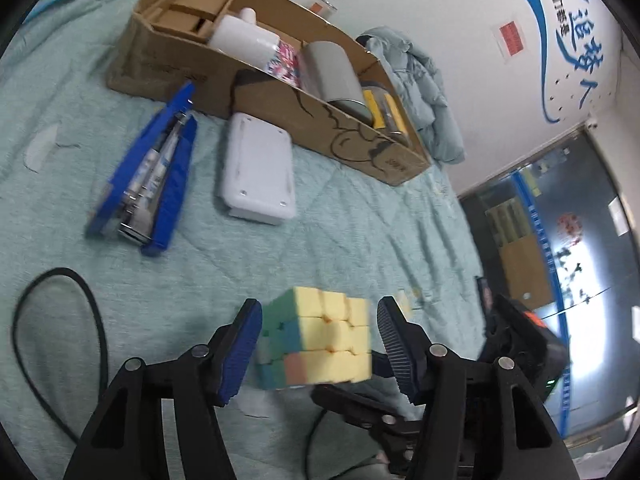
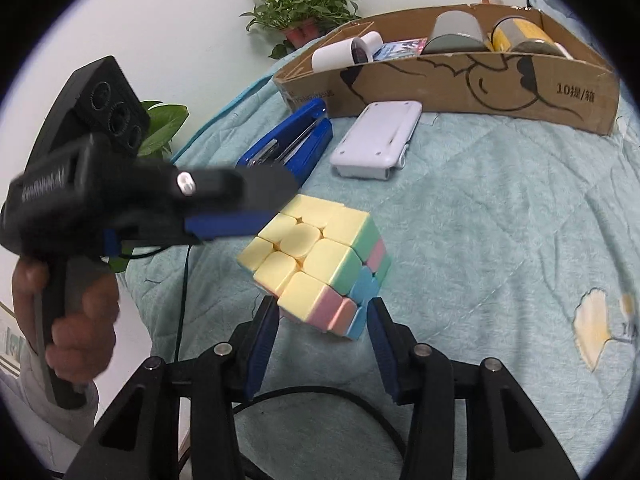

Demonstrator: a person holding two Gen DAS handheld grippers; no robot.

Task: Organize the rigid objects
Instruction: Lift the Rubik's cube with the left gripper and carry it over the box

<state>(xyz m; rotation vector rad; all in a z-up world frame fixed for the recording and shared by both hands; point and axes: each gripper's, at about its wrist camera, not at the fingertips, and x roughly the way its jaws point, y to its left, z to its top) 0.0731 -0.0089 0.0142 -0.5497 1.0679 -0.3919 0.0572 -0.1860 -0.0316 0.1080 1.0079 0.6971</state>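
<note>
Cube [image 2: 316, 264] pinched by right gripper [image 2: 322, 312]; left gripper's [image 1: 318, 305] grip unclear; right view adds plant [image 2: 304, 8].

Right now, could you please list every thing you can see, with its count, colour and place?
puzzle cube: one, pastel yellow, green, pink and blue, on the bedspread, between both pairs of fingers
stapler: one, blue, on the bedspread in front of the box
flat case: one, white, beside the stapler
cardboard box: one, brown, behind them
bottle: one, white, lying in the box
cup: one, grey, in the box
jar: one, yellow, in the box's end section
bedspread: one, light teal
jacket: one, pale blue, behind the box
plants: green, by the wall
cable: black, on the bedspread
left gripper: black, blue fingers
right gripper: black, blue fingers
hand: one, on the left gripper's handle
</note>
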